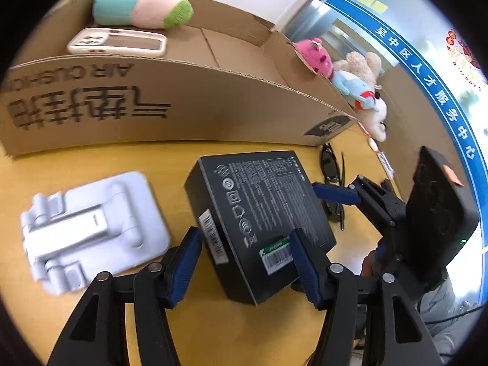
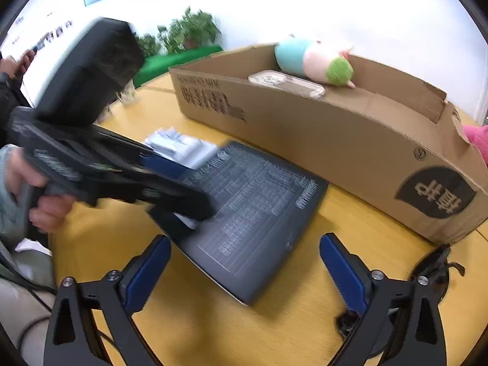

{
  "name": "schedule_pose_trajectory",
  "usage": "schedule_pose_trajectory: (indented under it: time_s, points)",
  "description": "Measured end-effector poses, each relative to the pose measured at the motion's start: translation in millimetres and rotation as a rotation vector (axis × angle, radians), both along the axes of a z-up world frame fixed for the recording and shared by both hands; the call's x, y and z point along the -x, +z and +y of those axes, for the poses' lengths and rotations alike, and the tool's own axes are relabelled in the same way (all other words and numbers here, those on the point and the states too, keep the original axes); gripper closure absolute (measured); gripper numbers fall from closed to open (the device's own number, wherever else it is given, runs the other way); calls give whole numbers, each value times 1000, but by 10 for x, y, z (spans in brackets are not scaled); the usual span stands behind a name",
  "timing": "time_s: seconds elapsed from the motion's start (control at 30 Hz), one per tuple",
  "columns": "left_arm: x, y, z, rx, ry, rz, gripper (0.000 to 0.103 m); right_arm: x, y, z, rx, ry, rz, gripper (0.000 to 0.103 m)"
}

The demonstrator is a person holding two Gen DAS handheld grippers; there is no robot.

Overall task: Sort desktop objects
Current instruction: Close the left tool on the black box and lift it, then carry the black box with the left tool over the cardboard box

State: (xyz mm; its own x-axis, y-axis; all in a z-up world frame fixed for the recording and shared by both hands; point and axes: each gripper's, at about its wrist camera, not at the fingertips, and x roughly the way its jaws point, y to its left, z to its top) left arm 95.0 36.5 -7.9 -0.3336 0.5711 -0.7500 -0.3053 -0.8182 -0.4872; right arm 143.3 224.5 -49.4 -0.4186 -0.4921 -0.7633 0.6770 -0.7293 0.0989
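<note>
A flat black box (image 1: 259, 207) with small white print lies on the yellow table (image 1: 183, 329) in front of a long cardboard carton (image 1: 152, 106). My left gripper (image 1: 244, 233) points down at the box's near corner, with one blue pad beside the barcode side and the other over the top right edge. I see no firm squeeze, so it reads as open. In the right wrist view the same black box (image 2: 256, 219) lies just beyond my right gripper (image 2: 244, 239), whose jaws stand wide apart and hold nothing. The left gripper (image 2: 195, 207) covers the box's left end there.
A white folding phone stand (image 1: 91, 228) lies left of the box and dark sunglasses (image 1: 331, 167) lie right of it. The carton holds a plush toy (image 1: 140, 3) and a phone case (image 1: 119, 41). More plush toys (image 1: 360, 91) sit beyond its right end. A person's hand (image 2: 45, 207) grips the left tool.
</note>
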Motion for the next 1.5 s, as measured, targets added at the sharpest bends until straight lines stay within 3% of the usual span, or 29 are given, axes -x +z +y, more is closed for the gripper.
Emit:
schedule_pose_trajectory:
  time_s: [0.03, 0.1, 0.17, 0.37, 0.53, 0.73, 0.9, 1.0, 1.17, 1.33, 1.5]
  points:
    - [14, -5, 6, 13, 12, 8, 35, 12, -52, -17, -14, 3, -12, 4]
    - [72, -36, 8, -4, 28, 4, 34, 9, -139, -95, -37, 24, -24, 8]
    - [107, -74, 12, -39, 31, -1, 36, -16, -151, -175, -53, 37, 2, 12]
    - [49, 175, 36, 9, 68, 101, 44, -128, -30, -236, -93, -18, 75, 20]
    - [32, 864, 3, -8, 105, 304, 44, -154, 525, -169, -19, -58, 221, 21]
    - [409, 1755, 89, -2, 105, 566, 44, 143, 1344, -170, -9, -91, 466, 21]
    - [890, 2220, 126, 9, 95, 666, 44, 601, 1833, -134, -14, -103, 561, 21]
    - [1173, 2341, 145, 4, 87, 672, 44, 945, 1979, -82, -17, -107, 568, 21]
    - [1724, 2321, 223, 3, 94, 619, 44, 1540, 2028, 17, -27, -98, 507, 21]
    - [2370, 2019, 370, 21, 96, 494, 44, 2173, 1831, 158, -53, -72, 390, 21]
    - [2842, 1501, 541, 60, 89, 352, 44, 2782, 1372, 266, -88, -45, 226, 22]
